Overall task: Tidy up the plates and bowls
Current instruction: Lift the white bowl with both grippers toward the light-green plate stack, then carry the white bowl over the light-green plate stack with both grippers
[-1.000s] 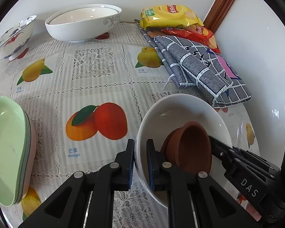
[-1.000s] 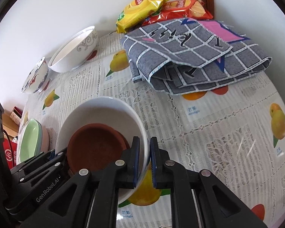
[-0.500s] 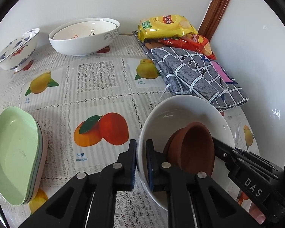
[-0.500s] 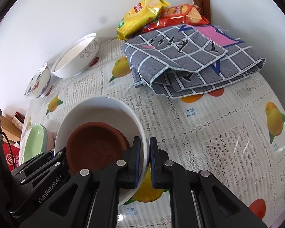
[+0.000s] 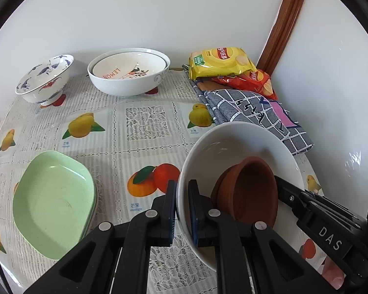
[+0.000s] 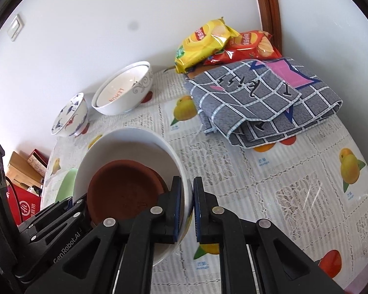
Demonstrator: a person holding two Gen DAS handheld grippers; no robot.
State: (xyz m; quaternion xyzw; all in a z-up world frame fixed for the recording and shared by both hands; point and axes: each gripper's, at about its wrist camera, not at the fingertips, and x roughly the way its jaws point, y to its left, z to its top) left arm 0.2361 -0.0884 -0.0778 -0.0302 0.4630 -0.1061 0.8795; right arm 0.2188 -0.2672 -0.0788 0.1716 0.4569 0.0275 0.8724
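Observation:
A large white bowl (image 5: 233, 142) (image 6: 125, 142) holding brown clay dishes (image 5: 247, 191) (image 6: 122, 193) hangs tilted above the table. My left gripper (image 5: 182, 196) is shut on its left rim. My right gripper (image 6: 187, 196) is shut on the opposite rim and also shows at the right of the left wrist view (image 5: 277, 183). Stacked green plates (image 5: 51, 203) lie at the left. Nested white bowls (image 5: 130, 71) (image 6: 122, 90) and a blue-patterned bowl (image 5: 44, 78) (image 6: 70, 115) stand by the back wall.
A folded grey checked cloth (image 5: 252, 110) (image 6: 265, 103) and yellow and red snack bags (image 5: 220, 61) (image 6: 223, 44) fill the back right corner. White walls close the back and right. The table (image 5: 139, 120) wears a fruit-print lace cover. Boxes (image 6: 24, 171) lie past its left edge.
Both grippers have risen with the white bowl held between them. The table has dropped away, and more of the back wall and the far bowls has come into view.

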